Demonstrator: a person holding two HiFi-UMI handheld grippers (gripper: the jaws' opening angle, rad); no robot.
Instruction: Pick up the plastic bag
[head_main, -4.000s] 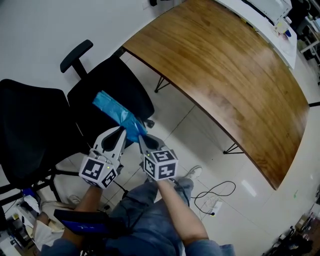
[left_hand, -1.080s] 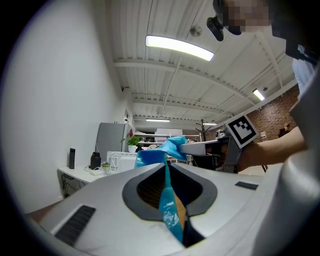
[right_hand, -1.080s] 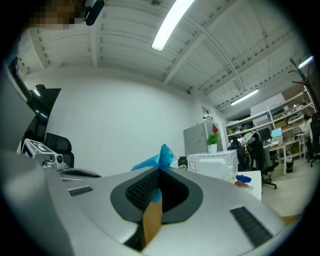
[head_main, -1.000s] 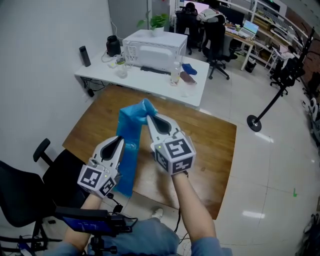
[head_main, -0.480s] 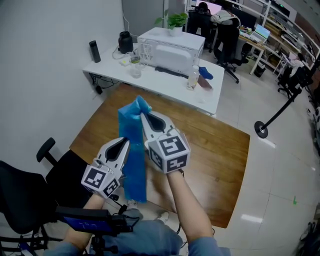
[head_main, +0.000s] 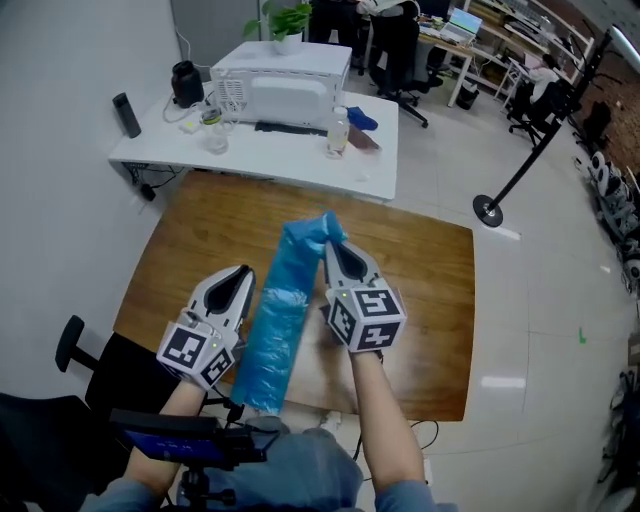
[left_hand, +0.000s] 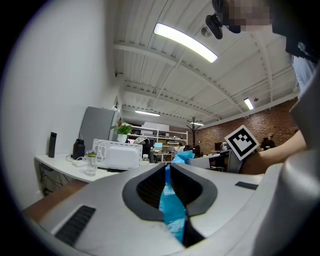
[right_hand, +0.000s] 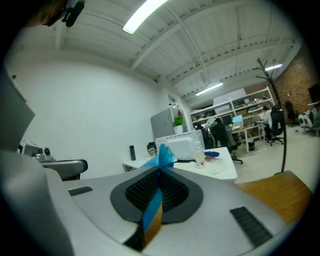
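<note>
- Above the wooden bench (head_main: 425, 300), in the head view, the plastic bag (head_main: 278, 325) hangs in the air as a long blue strip, clear of the benchtop.
- The right hand-held gripper (head_main: 331, 246) pinches the bag's bunched upper end, and a small tuft of blue film sticks out past its tips.
- In the right gripper view the jaws are closed together on the film, which runs down between the dark pads.
- The left hand-held gripper (head_main: 243, 272) sits at the bag's left edge, lower along the strip than the right one.
- In the left gripper view its jaws are also closed, with a blue fold of the bag (left_hand: 171, 205) clamped between them.
- Both grippers point away from the person, roughly level, with their marker cubes facing the head camera.
- The bag's lower end hangs free between the person's forearms, near the wooden bench's near edge.
- Beyond the wooden bench stands a white bench (head_main: 300, 165) carrying a white microwave (head_main: 275, 85), a clear bottle (head_main: 337, 135) and a dark jug (head_main: 185, 80).
- A black chair (head_main: 95, 375) is at lower left, beside the wall.
</note>
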